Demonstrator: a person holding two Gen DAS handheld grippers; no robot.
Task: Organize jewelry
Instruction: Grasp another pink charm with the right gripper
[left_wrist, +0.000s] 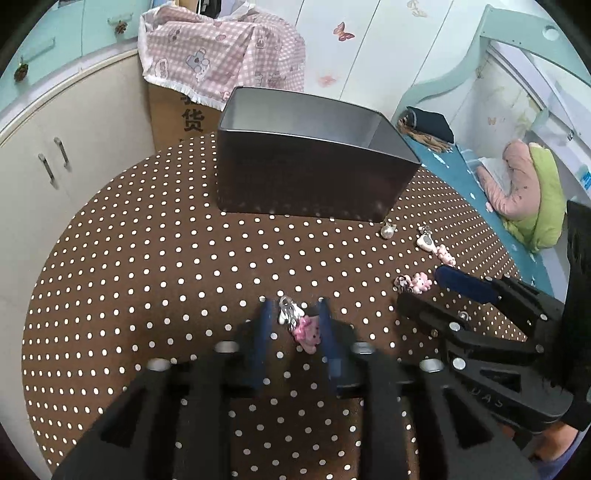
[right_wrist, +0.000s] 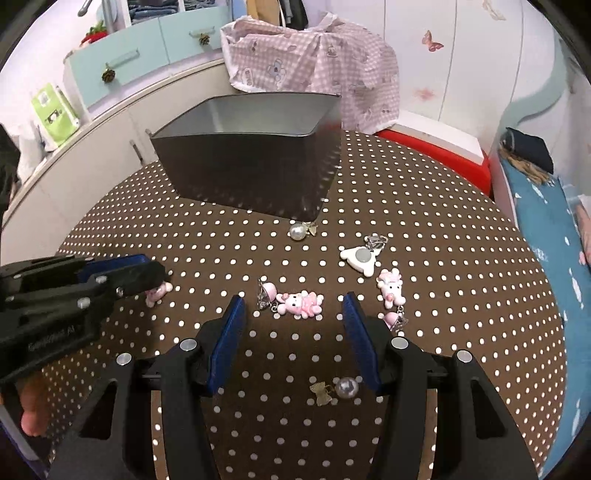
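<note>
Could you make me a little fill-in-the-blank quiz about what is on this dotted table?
1. The dark metal box holding no jewelry stands on a brown tablecloth patterned with white ____.
2. Between the open left gripper fingers lies a ____ bunny charm.
3. Near the box's corner lies a round white ____ charm.
4. The right gripper holds ____.

Missing words: dots; pink; pearl; nothing

A cardboard box behind the table's far edge bears the printed Chinese character "货", with another character above it half hidden by cloth. Faint embossed lettering marks the left gripper body, too blurred to read.
</note>
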